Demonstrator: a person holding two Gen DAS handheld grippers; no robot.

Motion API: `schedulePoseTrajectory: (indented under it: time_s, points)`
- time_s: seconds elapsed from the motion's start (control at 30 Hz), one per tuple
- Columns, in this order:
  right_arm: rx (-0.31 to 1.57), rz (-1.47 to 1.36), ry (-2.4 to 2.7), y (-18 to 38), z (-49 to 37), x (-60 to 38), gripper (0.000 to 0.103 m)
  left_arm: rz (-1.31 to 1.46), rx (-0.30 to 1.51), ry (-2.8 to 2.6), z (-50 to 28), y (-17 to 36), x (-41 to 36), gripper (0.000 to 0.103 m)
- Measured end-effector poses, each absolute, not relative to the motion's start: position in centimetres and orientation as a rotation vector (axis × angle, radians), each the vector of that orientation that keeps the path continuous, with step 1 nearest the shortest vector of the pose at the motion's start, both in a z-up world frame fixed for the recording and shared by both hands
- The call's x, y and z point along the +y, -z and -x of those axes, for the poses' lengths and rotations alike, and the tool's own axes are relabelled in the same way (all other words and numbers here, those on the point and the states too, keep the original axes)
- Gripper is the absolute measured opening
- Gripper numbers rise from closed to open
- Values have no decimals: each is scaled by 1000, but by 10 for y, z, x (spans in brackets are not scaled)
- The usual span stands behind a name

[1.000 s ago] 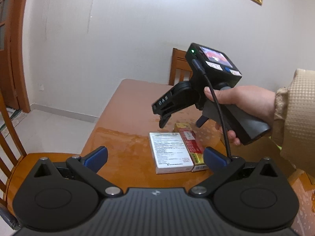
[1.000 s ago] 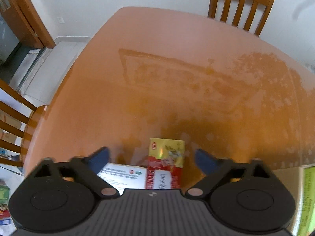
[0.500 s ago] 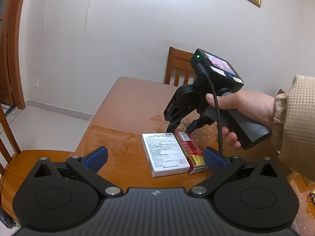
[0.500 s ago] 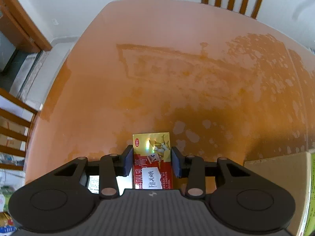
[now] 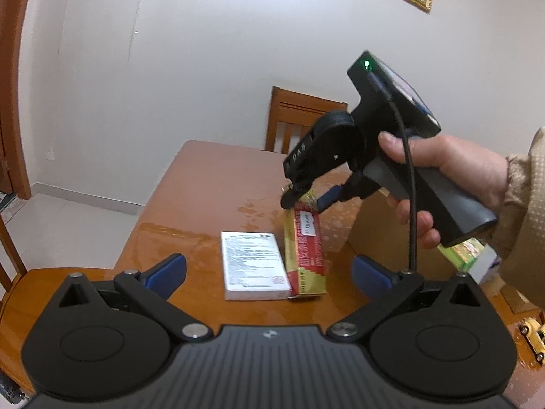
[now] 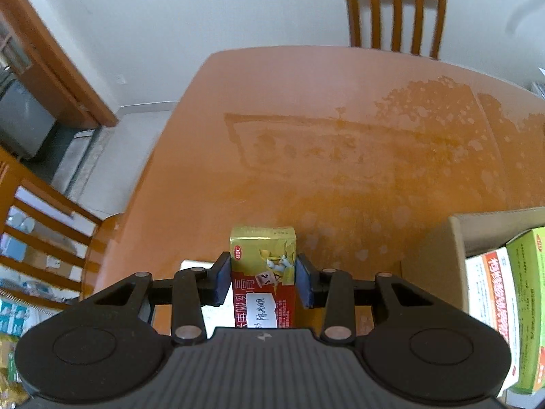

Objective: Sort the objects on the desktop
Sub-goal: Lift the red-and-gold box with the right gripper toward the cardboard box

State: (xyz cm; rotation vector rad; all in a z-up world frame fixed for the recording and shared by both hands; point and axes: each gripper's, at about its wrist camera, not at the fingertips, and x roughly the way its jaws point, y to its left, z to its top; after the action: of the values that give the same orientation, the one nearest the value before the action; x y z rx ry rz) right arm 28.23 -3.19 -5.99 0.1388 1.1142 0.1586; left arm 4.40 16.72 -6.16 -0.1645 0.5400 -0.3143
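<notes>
Wooden dining table carries the work. Cardboard box, right, already holds cartons. White medicine box lies flat. Right gripper has just closed and clamps the red-and-gold carton, one end tilted up. Left gripper stands open, empty. Step: pickup; next, probably carry rightward into the box.

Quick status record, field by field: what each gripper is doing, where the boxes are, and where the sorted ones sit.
right gripper: shut on the red-and-gold box, pads on its two long sides; its jaws have just closed on it
red-and-gold box: far end tilted up, near end by the white box
left gripper: open, holds nothing
white box: flat on the table
cardboard box: at the right, holds a green box and a white-and-orange box
</notes>
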Motion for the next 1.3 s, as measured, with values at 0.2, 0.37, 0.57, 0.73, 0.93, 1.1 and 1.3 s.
schedulePoseTrajectory:
  time_s: [0.2,0.37,0.57,0.73,0.93,1.1,1.3]
  points:
    - [1102,-128,-183,38,-258,-47,44,147,534,347,-31,56,154,103]
    - [1144,-121,-187,43,-247,-58,44,123,519,374,-20,53,140,103]
    - [1253,-52,-220,82,-241,-35,44,95,529,362,-10,51,135,103]
    - [1303,39,-215,110,-224,-23,48,106,545,339,-11,55,141,103]
    - [1294,66,-204,111,-198,-27,74,98,529,371,-13,54,139,103]
    - [1265,108,-191,108,-168,-28,74,77,532,408,-6,54,139,103]
    - [1273,145,-185,118,-151,-24,44,62,544,423,0,58,144,103]
